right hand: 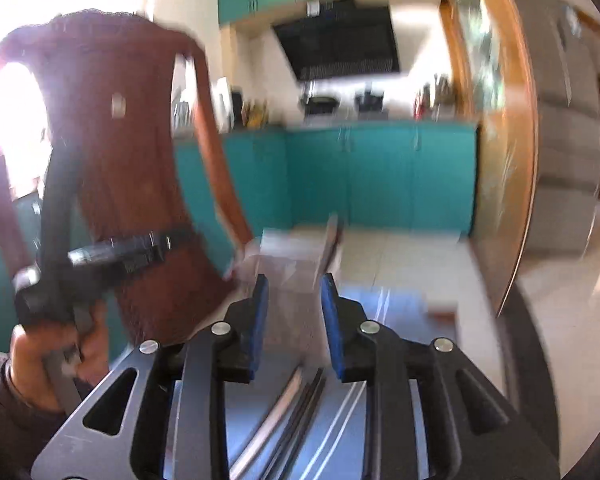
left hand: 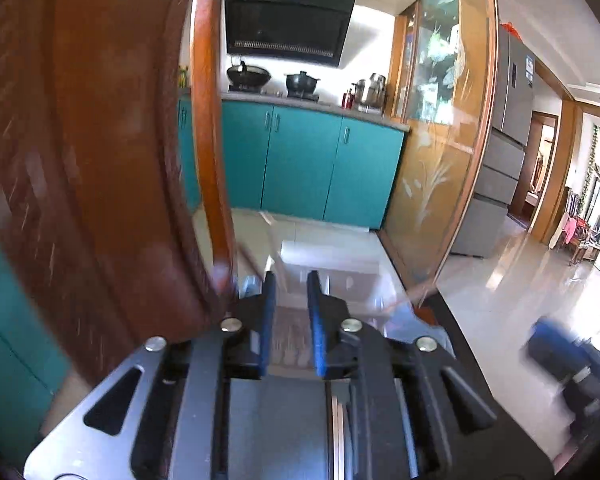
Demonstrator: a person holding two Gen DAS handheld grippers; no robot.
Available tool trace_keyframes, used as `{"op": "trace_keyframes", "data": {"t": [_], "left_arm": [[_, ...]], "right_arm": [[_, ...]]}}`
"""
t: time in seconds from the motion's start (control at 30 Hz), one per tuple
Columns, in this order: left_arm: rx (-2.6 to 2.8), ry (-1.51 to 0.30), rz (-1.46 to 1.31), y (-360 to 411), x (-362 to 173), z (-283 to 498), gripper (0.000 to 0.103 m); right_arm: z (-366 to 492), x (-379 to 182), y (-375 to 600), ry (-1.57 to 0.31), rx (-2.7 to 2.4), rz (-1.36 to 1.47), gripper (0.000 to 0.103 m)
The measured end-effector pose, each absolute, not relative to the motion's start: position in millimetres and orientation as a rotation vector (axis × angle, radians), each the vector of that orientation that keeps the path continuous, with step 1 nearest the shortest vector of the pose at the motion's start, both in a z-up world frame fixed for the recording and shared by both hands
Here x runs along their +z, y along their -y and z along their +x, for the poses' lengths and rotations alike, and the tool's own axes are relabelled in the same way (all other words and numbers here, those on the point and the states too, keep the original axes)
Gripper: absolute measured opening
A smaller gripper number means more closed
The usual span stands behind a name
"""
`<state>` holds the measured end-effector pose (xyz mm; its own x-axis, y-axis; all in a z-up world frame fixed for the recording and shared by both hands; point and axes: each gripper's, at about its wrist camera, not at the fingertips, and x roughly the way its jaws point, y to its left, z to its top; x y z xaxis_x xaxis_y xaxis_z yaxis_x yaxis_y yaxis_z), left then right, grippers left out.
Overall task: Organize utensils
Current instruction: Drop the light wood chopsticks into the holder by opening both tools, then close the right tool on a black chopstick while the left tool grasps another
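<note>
Left gripper points forward and slightly down, jaws slightly parted, nothing between them. Right gripper likewise, gap a touch wider. At eight o'clock in the right wrist view, the left hand grips its handle.

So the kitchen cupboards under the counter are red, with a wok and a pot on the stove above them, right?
Not quite: the cupboards under the counter are teal, not red. The wok and the pot do sit on the stove above them. The left wrist view shows this clearly.

Scuffed reddish wooden chair back left of the tongs, clear glossy plastic box ahead of them, shiny metal chopsticks and matt black ones below, glossy floor tiles right.
</note>
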<state>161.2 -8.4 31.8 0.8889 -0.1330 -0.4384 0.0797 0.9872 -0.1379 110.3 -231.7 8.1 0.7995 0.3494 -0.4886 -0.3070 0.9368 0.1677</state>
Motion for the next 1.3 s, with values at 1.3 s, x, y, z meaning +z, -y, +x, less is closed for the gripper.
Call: {"op": "trace_keyframes", "data": {"t": [1.3], "left_arm": [[-0.280, -1.035, -0.060, 57.8, -151.0, 153.0, 0.012]], "right_arm": [[129.5, -132.8, 238.0, -1.072, 0.167, 0.150, 0.007]]}}
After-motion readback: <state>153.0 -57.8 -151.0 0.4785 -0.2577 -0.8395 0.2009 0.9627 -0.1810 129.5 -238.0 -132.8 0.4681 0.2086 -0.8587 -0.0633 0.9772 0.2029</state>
